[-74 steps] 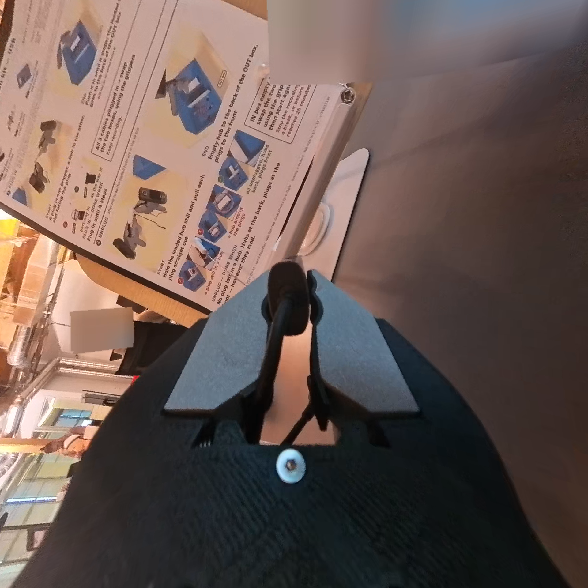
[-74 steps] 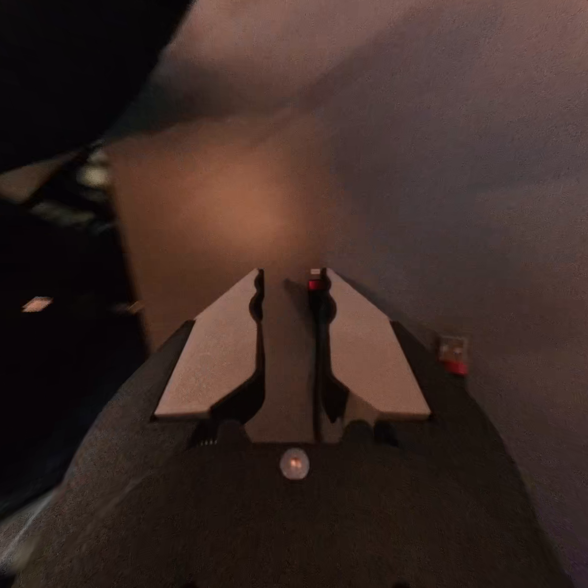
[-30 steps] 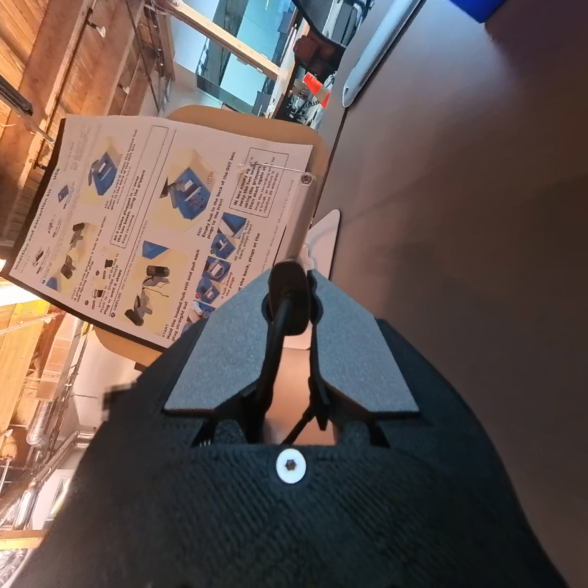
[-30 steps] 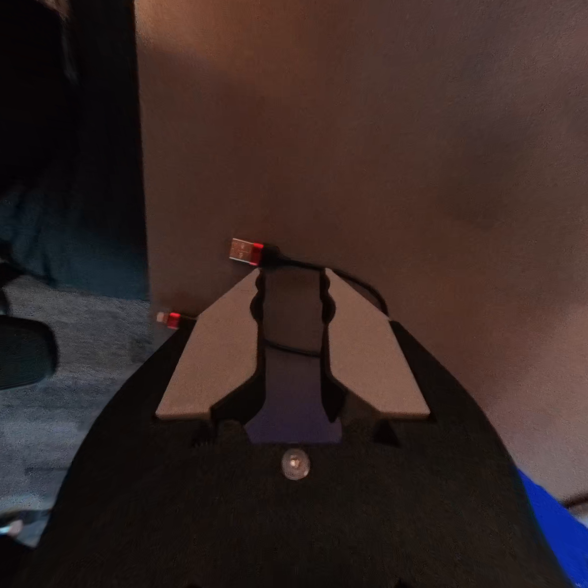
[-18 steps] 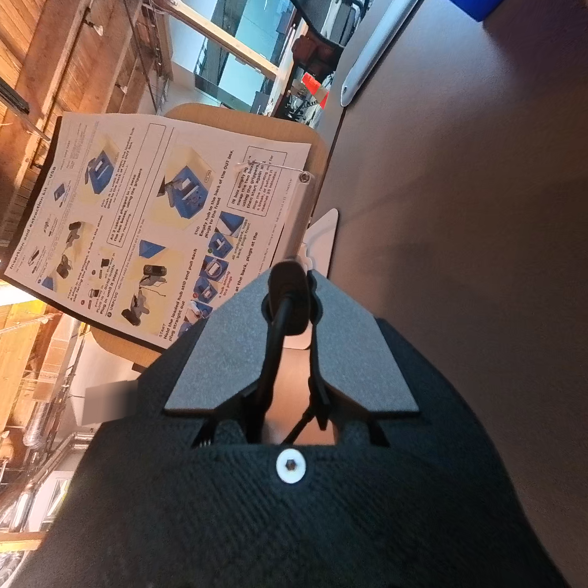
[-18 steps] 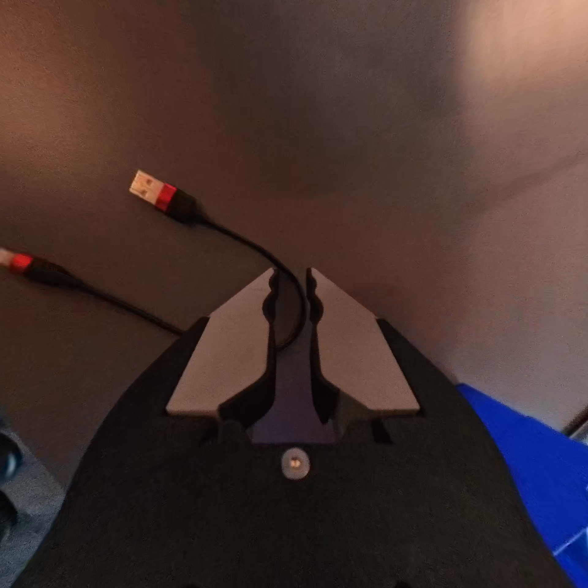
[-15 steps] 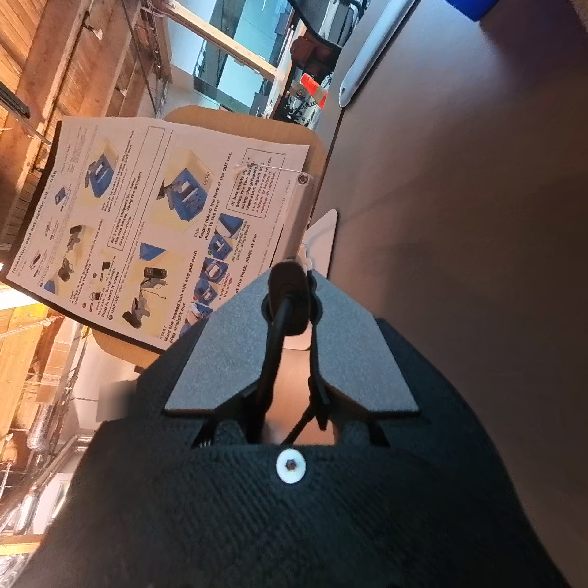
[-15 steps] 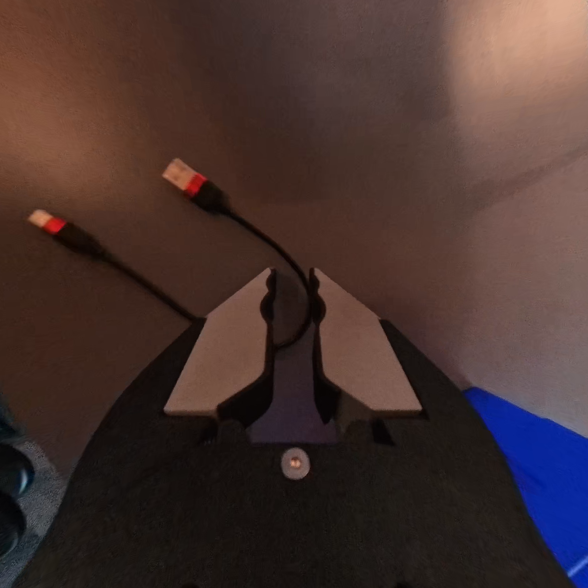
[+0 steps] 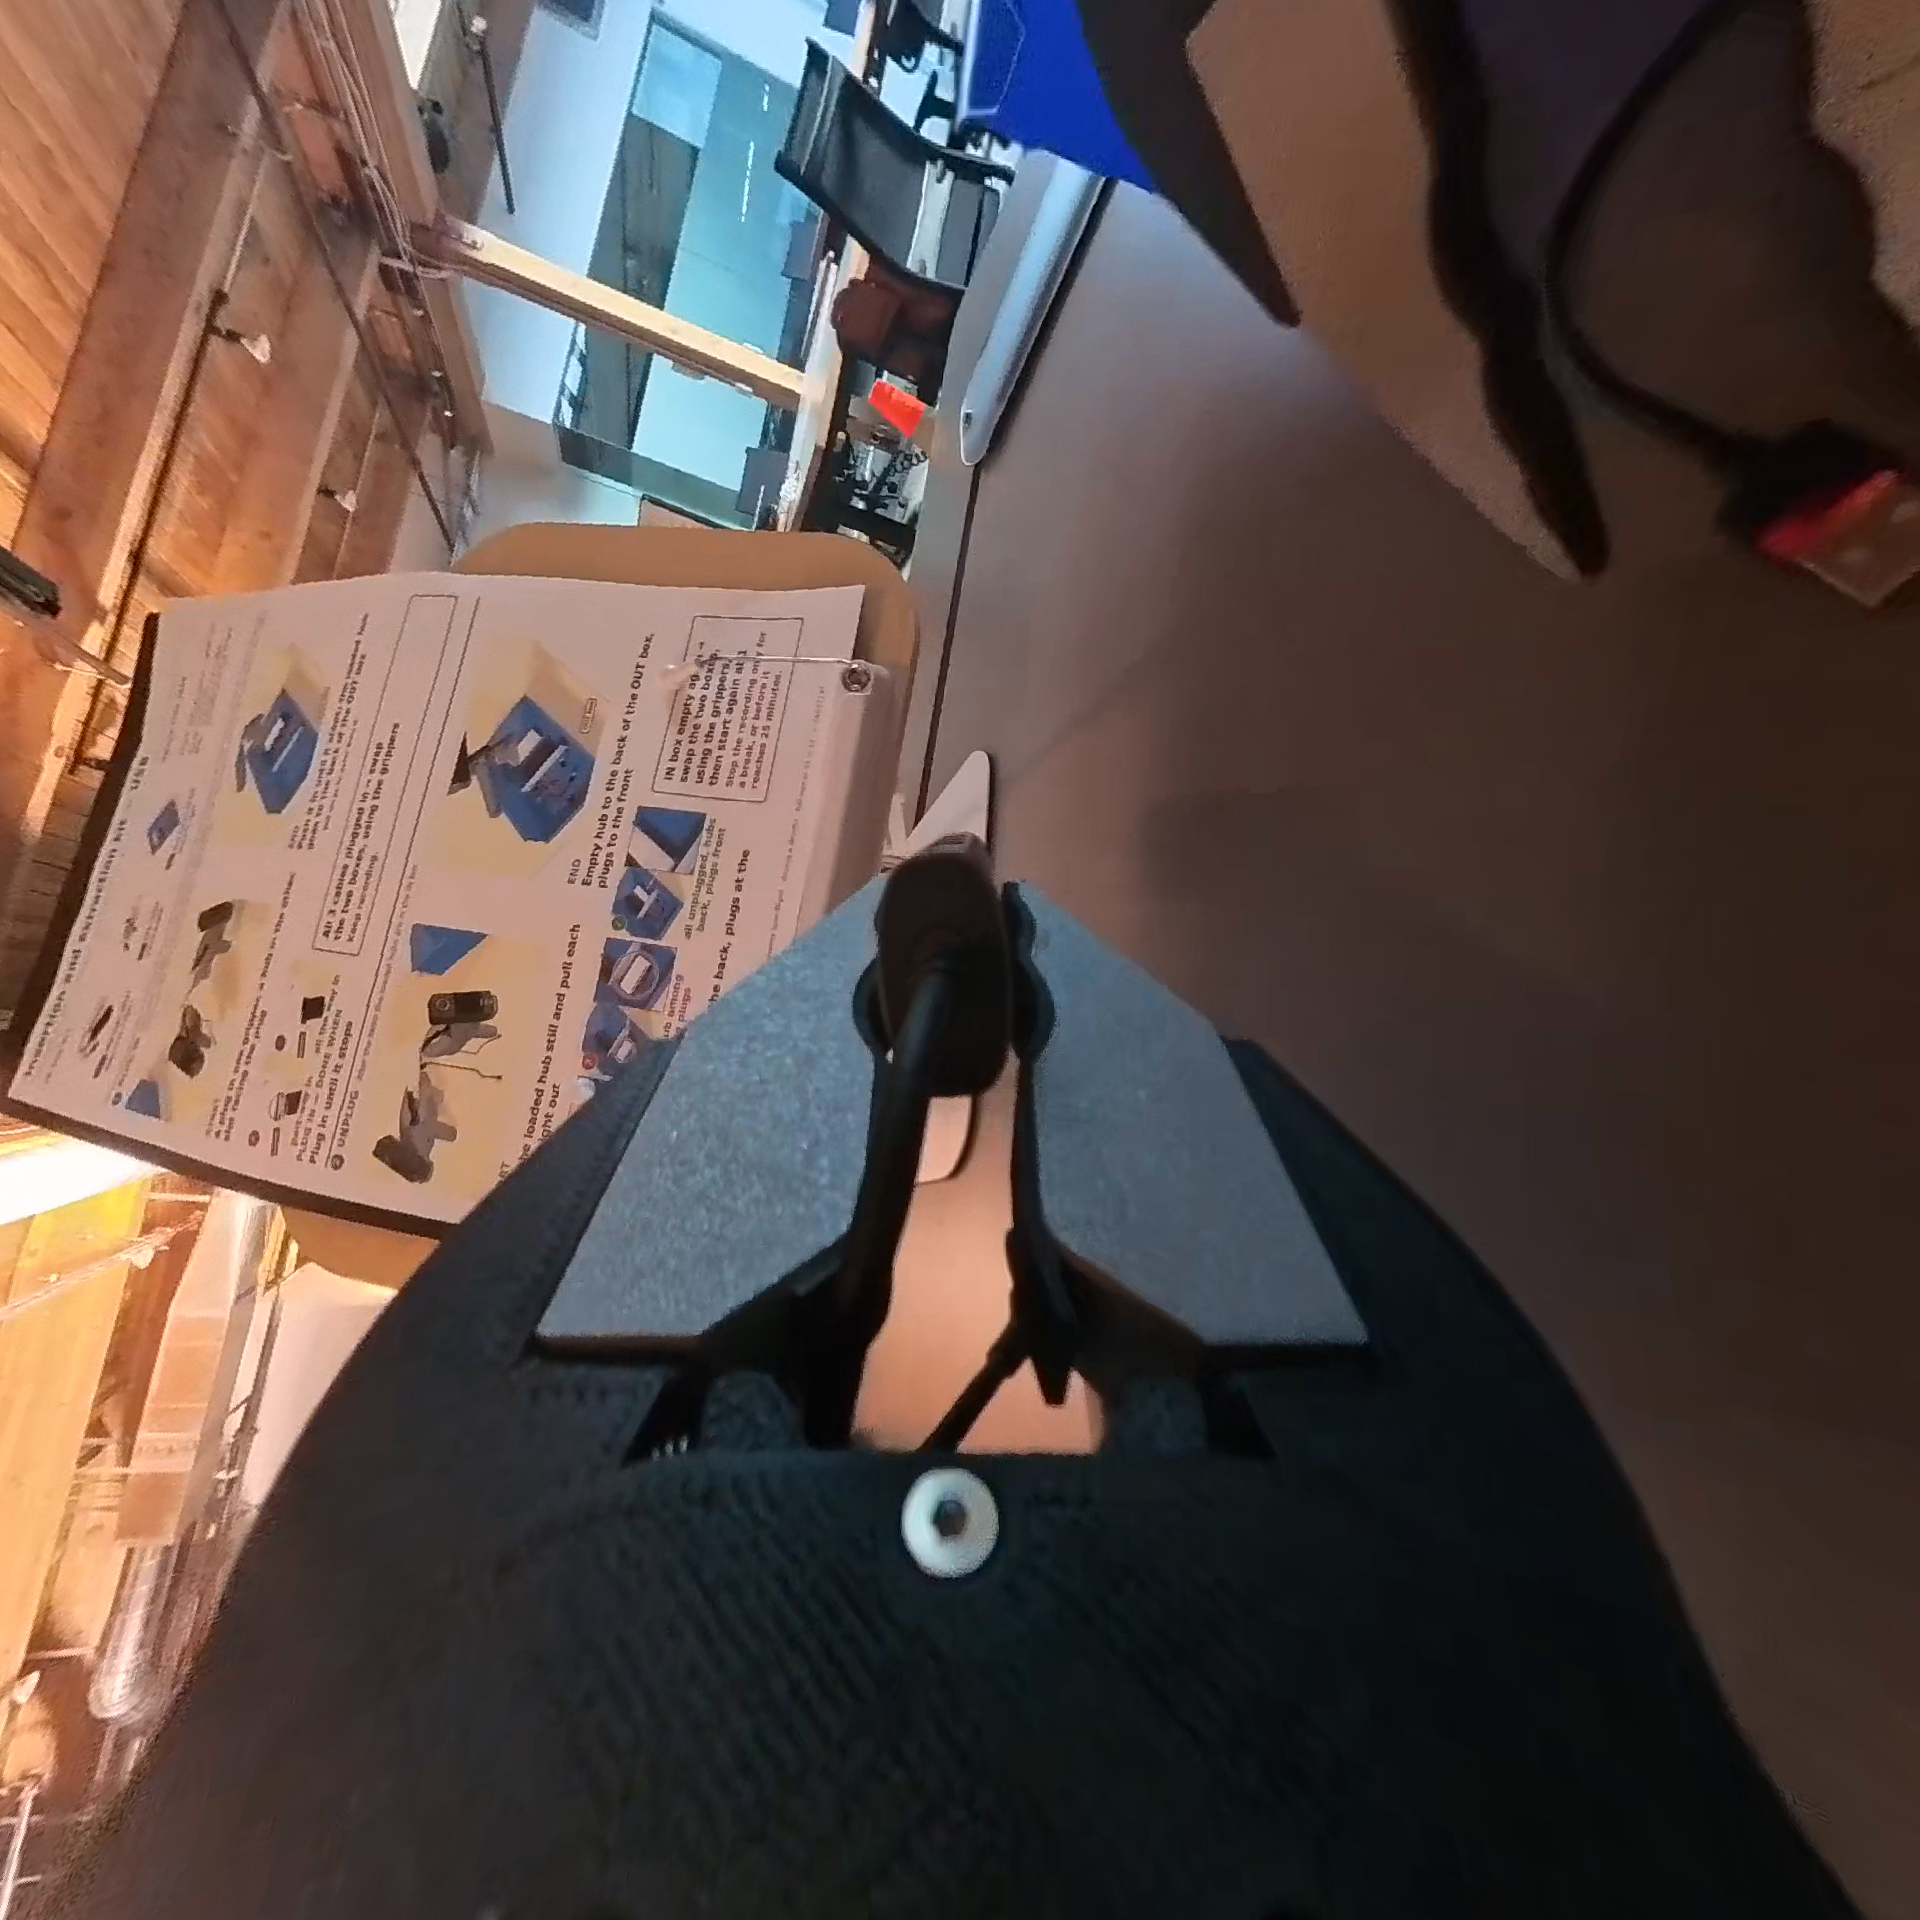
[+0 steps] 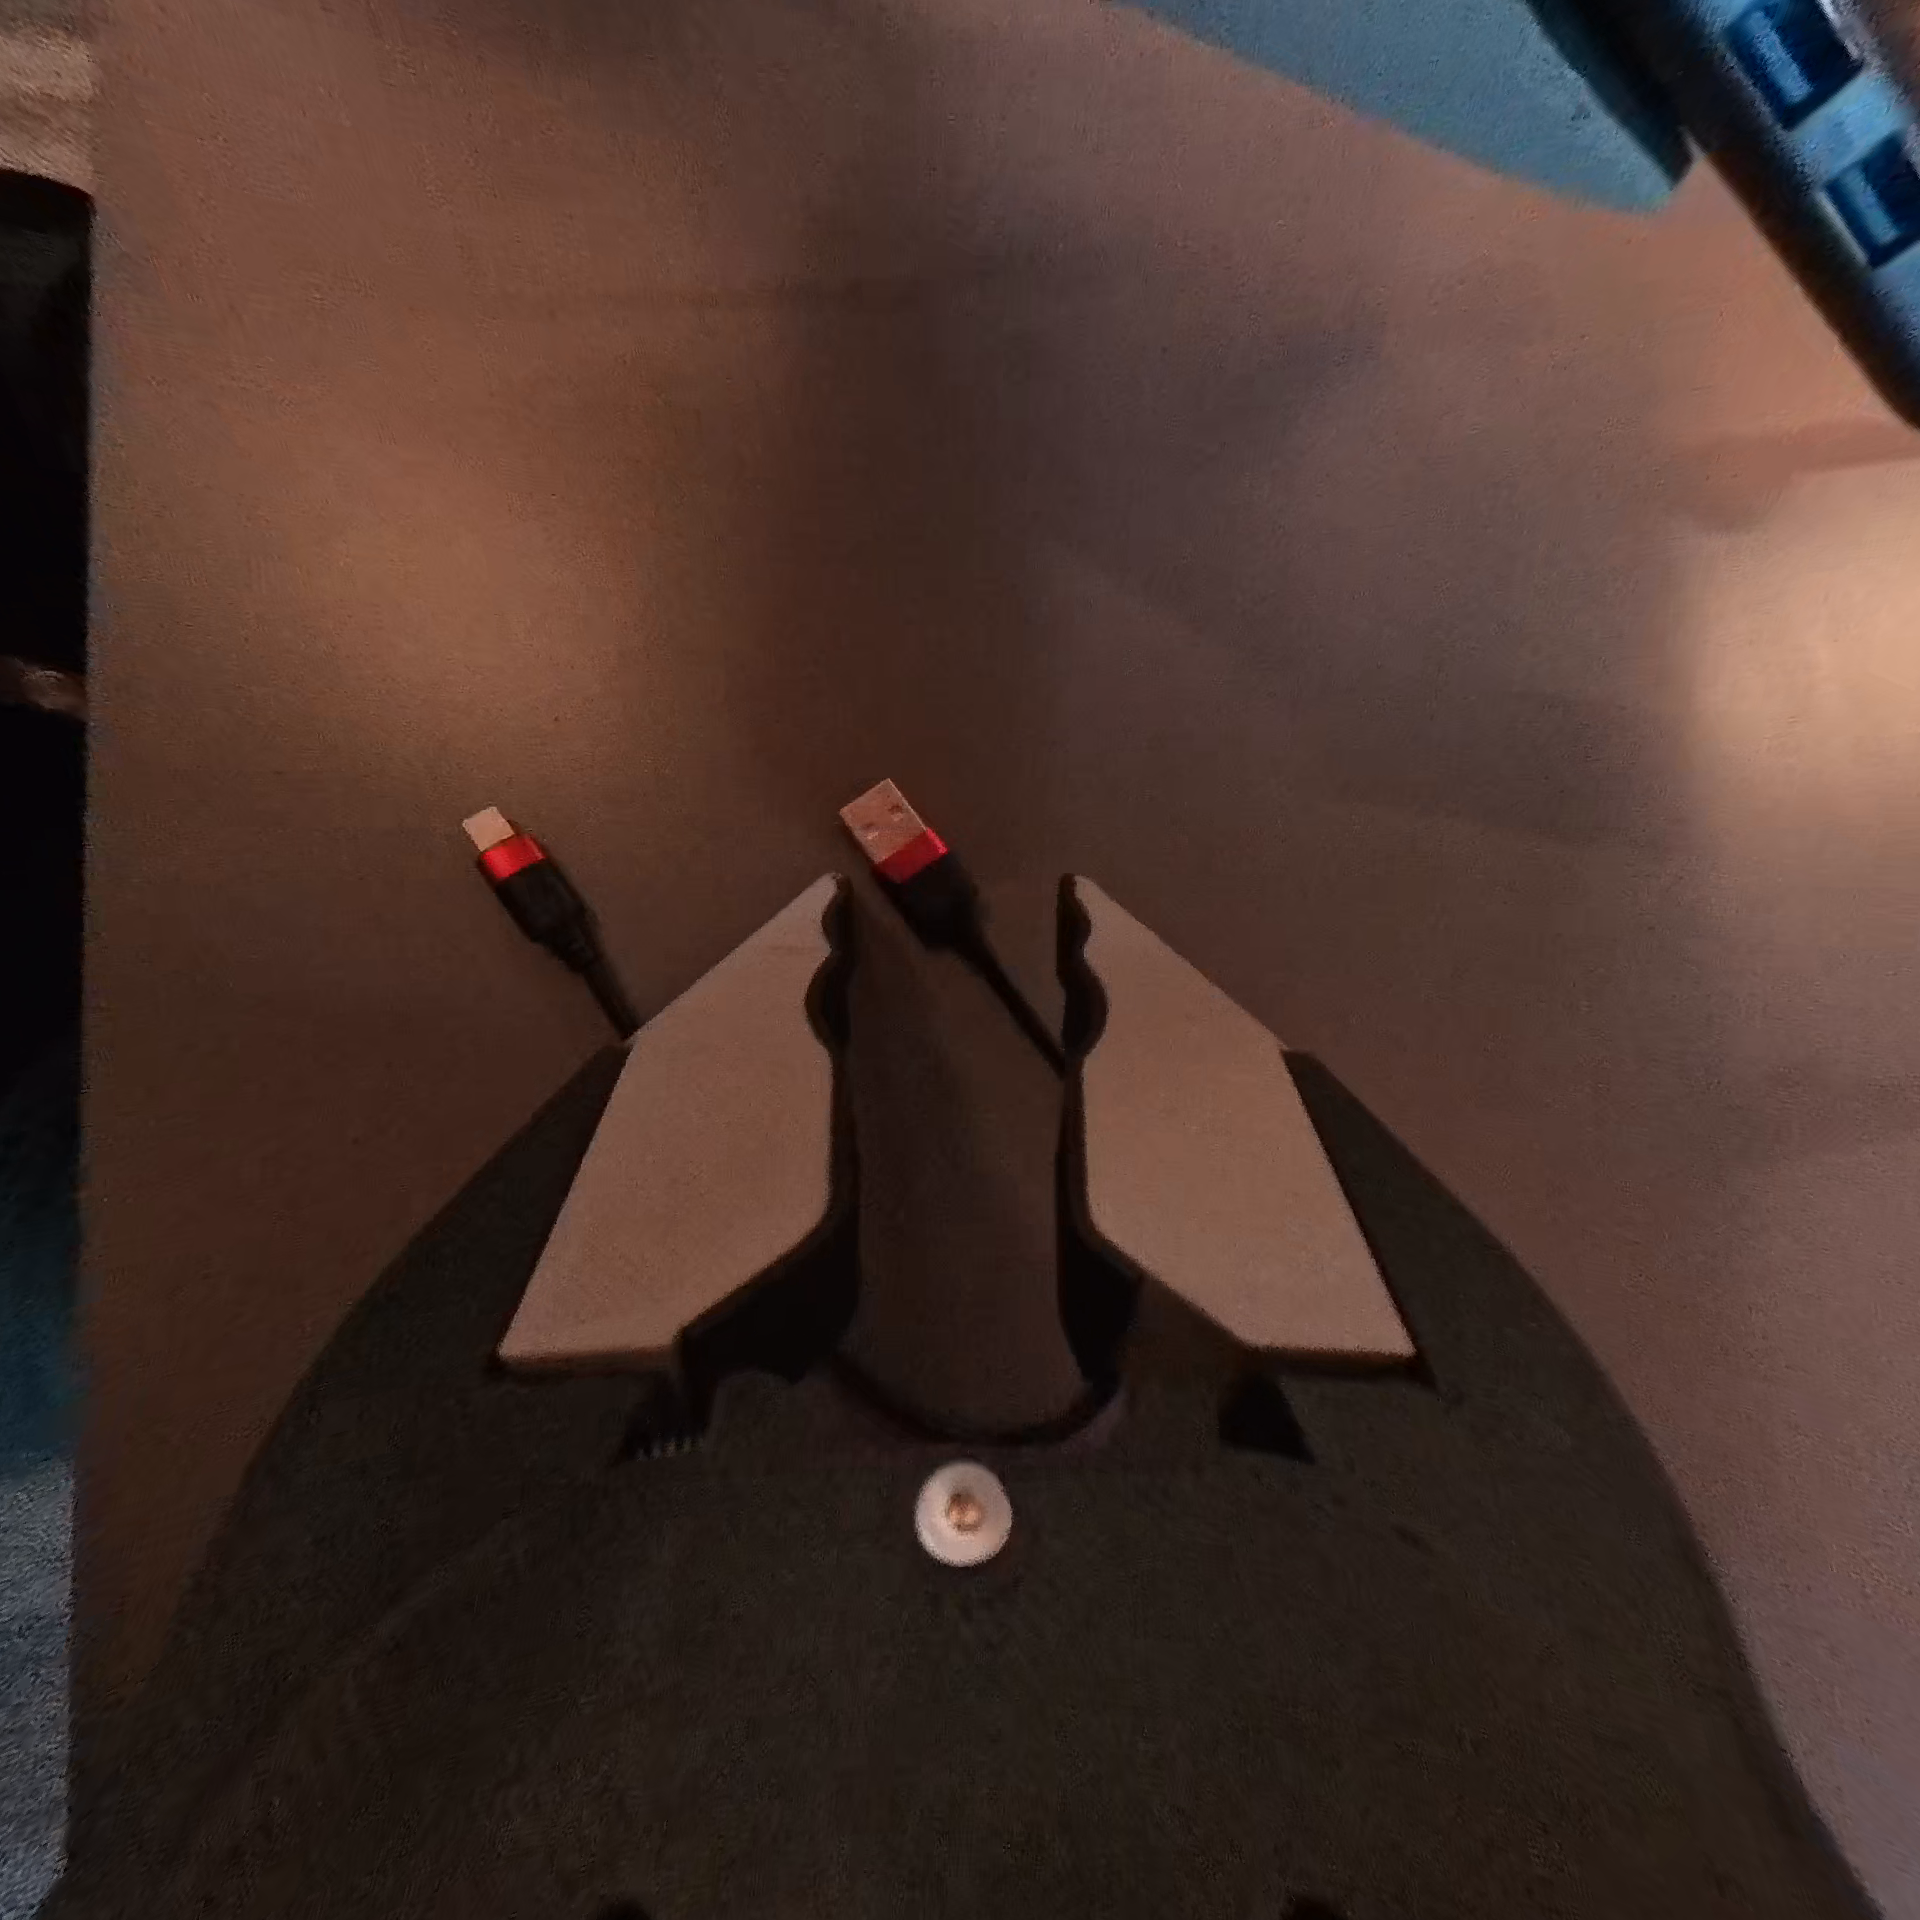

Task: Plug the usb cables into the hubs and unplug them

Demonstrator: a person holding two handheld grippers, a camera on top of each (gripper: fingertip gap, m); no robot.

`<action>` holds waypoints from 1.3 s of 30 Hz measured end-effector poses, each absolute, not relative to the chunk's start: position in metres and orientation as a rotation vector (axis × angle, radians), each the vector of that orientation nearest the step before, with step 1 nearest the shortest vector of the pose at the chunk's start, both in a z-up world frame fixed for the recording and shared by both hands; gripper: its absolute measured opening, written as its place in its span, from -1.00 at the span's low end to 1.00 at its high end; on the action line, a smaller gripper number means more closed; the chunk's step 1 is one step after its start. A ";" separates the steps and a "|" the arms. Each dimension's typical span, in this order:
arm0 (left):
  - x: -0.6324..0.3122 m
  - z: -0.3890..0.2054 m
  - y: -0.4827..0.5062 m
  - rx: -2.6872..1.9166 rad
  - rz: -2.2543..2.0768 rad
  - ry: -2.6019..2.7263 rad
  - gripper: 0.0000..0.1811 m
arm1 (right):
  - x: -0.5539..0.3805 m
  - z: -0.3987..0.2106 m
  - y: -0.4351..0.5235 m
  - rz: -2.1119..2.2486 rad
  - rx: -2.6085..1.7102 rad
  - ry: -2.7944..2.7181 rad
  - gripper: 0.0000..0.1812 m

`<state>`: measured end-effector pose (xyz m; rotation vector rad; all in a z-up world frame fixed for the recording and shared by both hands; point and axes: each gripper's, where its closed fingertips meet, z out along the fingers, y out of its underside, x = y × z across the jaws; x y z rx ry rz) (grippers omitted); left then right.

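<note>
Black cable and a rounded black plug body (image 9: pixel 943 987) sit clamped between the grey pads of the left gripper (image 9: pixel 951 935), at the centre of the left wrist view. The jaws are clenched on it, and the cable runs back between the fingers toward the gripper's body. Holding it this way, tip forward, looks meant to keep it steady for mating with another part, though the metal end itself is hidden.

Behind it, at middle left, stands an instruction sheet (image 9: pixel 436 862) on a wooden board. In the upper right of the same view the right gripper (image 9: pixel 1621 208) appears large and blurred, with a red-collared plug (image 9: pixel 1829 530) dangling by it.

In the right wrist view the right gripper (image 10: pixel 954 904) is released: its jaws stand apart with bare brown table (image 10: pixel 1143 520) between them. A USB-A plug (image 10: pixel 894 831) with a red collar lies on the table just ahead of the fingertips, its cable passing between the jaws, so a grasp appears to be lined up rather than made. A smaller plug (image 10: pixel 504 847) lies to its left, apart from it. At the upper right corner a hub with blue ports (image 10: pixel 1829 156) shows, blurred.

Half a second ago the right jaws were nearly closed and both plugs lay farther to the left; now the jaws are wider and the USB-A plug is centred. The left grip is unchanged.
</note>
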<state>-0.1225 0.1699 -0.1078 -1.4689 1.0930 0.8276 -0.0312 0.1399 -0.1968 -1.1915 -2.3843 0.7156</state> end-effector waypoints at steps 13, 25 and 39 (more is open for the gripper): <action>-0.121 -0.131 0.177 -1.555 0.780 1.138 -0.84 | -0.069 -0.191 0.172 0.915 -1.384 -2.111 -0.85; -0.127 -0.133 0.187 -1.461 1.068 1.190 -0.84 | -0.081 -0.151 0.180 1.179 -1.581 -1.790 -0.85; -0.120 -0.121 0.187 -1.451 1.004 1.097 -0.84 | -0.067 -0.118 0.157 1.454 -1.292 -1.834 -0.86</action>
